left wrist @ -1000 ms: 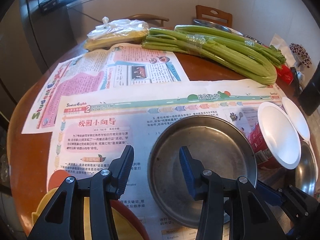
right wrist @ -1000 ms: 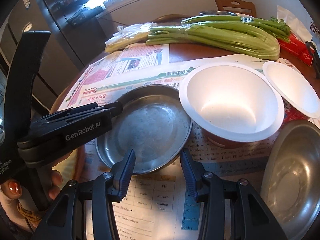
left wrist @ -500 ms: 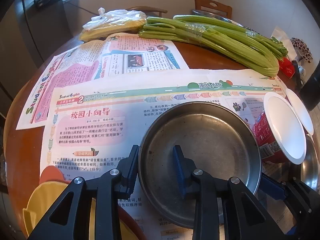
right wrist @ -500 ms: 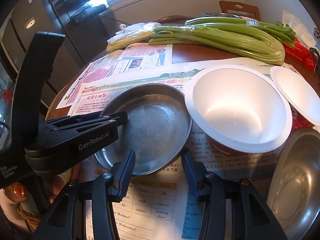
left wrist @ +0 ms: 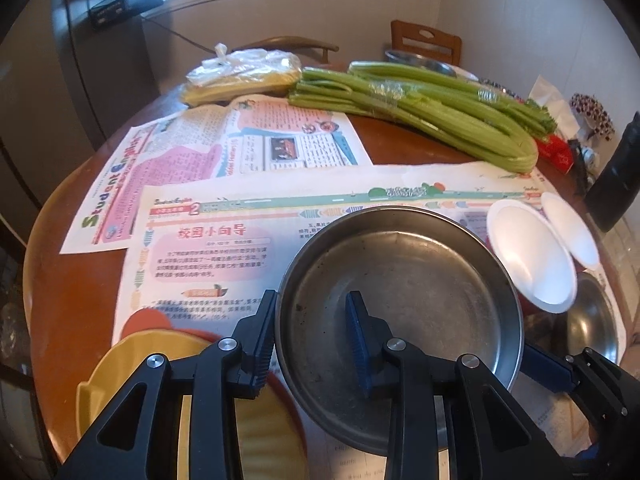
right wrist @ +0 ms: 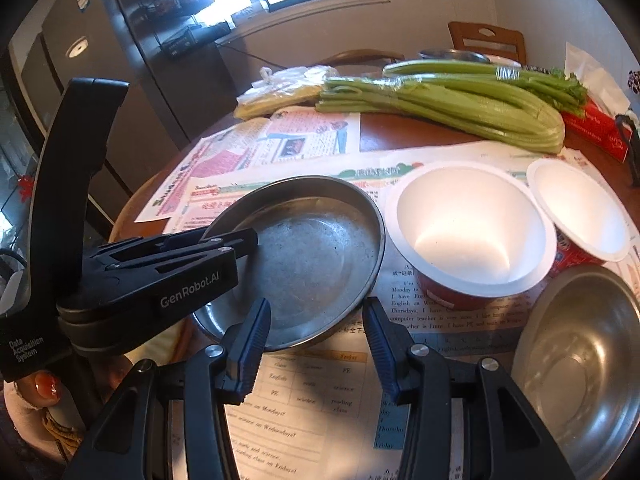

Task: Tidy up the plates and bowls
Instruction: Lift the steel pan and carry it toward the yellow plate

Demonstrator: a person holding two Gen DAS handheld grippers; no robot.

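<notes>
A round steel plate is held tilted above the newspaper; it also shows in the right wrist view. My left gripper is shut on its left rim, one finger outside and one inside. My right gripper is open and empty, just in front of the plate's near edge. Two white-lined red bowls stand right of the plate. A steel bowl sits at the near right. A yellow dish on a red plate lies under my left gripper.
Newspapers cover the round wooden table. Celery and a plastic bag lie at the back. A red box sits at the far right. Chairs stand behind the table.
My left gripper has closed on the steel plate's left rim and lifted it, tilting it up. My right gripper has stayed open near the plate's front edge.
</notes>
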